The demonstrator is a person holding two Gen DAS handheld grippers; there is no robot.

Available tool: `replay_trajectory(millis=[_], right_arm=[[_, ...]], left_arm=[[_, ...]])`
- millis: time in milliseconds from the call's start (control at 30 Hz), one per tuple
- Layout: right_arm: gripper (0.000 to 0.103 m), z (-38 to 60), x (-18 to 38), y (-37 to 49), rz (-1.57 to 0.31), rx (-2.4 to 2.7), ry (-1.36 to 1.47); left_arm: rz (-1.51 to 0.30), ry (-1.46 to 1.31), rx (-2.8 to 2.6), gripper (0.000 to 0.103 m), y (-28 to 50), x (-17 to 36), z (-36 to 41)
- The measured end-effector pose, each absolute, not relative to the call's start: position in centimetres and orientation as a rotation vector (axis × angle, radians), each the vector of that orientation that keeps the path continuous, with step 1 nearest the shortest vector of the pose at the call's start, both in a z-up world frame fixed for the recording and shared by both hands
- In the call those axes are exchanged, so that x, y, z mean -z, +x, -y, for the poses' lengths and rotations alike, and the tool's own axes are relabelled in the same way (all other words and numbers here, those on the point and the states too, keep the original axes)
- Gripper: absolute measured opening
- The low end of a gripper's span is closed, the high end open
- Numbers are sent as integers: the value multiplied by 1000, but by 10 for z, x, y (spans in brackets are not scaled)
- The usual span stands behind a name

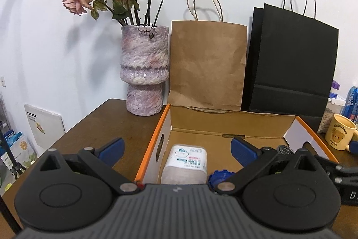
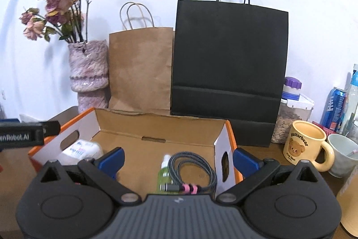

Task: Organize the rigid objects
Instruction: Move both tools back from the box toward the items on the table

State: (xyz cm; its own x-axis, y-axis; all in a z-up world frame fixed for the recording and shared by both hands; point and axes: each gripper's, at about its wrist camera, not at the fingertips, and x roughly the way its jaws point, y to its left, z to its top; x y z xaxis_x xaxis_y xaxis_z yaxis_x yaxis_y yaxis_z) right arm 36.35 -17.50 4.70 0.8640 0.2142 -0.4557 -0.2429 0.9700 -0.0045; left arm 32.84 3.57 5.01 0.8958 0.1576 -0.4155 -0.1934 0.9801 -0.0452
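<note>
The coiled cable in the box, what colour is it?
Grey braided cable with pink bands near the plug; right wrist view.

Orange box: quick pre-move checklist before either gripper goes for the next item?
1. Left gripper open and holding nothing: ok.
2. Right gripper open and holding nothing: ok.
3. Orange box open at the top, free floor space in the middle: ok.
4. Items already inside lie settled: white bottle on the left side, coiled cable and green spray bottle on the right side: ok.
5. Next candidate, yellow bear mug, upright on the table outside the box's right wall, handle facing right: ok.
6. Blue cap beside the white bottle, mostly hidden behind the gripper: cannot tell whether it is loose.
</note>
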Motion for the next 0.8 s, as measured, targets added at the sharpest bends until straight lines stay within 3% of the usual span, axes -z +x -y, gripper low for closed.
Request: replay_trajectory(millis=[800], right_arm=[[103,189,-28,243,-484,-301,-118]], left_arm=[[-491,-87,-144,103,229,-32,-31]])
